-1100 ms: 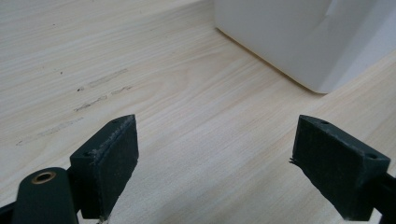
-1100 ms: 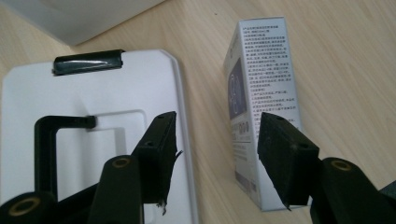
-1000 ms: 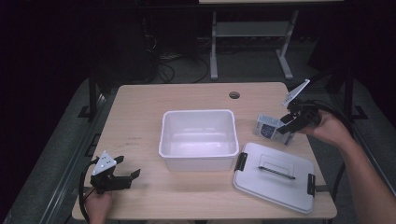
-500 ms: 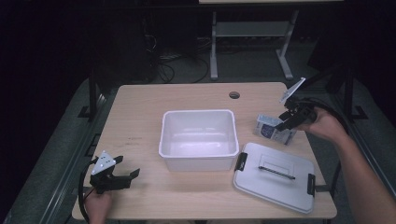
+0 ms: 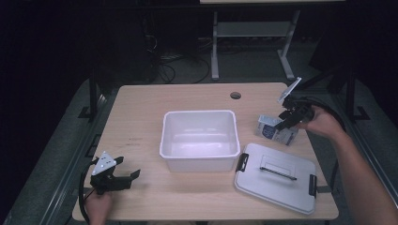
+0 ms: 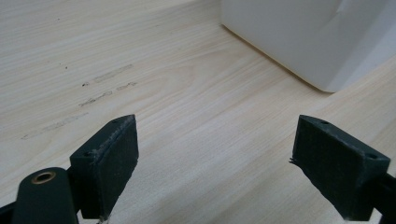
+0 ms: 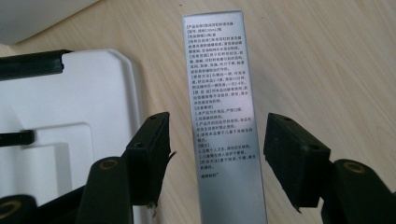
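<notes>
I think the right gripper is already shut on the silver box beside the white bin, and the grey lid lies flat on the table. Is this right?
Not quite. The right gripper is open: in the right gripper view its jaws stand on either side of the silver box with a gap on each side, not pressing it. The rest holds: the box sits beside the white bin, and the grey lid lies flat on the table.

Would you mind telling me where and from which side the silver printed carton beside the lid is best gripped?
Grip the silver printed carton across its narrow width, near mid-length, coming down from above. It lies flat on the wooden table, and the right gripper already straddles its long sides with open jaws, so closing there probably suffices.
</notes>
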A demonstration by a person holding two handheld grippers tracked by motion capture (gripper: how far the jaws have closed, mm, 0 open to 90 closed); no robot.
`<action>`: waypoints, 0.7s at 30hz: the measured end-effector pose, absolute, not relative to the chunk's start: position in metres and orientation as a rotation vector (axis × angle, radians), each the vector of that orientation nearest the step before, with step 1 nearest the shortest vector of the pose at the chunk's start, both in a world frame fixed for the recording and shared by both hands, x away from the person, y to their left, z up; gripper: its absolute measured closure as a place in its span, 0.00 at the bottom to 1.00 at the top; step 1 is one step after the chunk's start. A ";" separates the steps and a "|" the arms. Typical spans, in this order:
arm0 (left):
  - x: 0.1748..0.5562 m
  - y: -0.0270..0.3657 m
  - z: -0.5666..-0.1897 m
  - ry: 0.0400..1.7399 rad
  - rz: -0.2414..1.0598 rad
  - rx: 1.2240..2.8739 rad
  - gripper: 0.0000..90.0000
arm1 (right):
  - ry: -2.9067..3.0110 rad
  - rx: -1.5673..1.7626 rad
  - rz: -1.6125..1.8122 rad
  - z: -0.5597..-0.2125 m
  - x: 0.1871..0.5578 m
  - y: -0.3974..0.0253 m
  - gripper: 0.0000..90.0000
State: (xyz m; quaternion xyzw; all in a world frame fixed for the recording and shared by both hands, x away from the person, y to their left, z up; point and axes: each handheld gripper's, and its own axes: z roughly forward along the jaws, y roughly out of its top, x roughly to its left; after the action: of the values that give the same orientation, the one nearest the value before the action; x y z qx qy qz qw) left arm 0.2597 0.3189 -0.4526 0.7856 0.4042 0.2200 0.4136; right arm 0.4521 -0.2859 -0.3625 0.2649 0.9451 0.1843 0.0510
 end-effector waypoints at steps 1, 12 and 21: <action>0.260 0.319 -0.453 1.016 0.552 1.975 0.15 | 2.878 0.808 0.556 -0.363 0.453 -0.285 0.45; 0.259 0.320 -0.452 1.016 0.558 1.970 0.15 | 2.906 0.786 0.489 -0.375 0.459 -0.279 0.49; 0.259 0.321 -0.452 1.015 0.557 1.969 0.15 | 2.914 0.778 0.468 -0.379 0.460 -0.276 0.55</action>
State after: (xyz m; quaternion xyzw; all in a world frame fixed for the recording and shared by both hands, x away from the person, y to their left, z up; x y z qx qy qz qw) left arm 0.2587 0.3213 -0.4523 0.7840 0.4042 0.2217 0.4157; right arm 0.4605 -0.2762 -0.3790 0.2545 0.9538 0.1532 0.0445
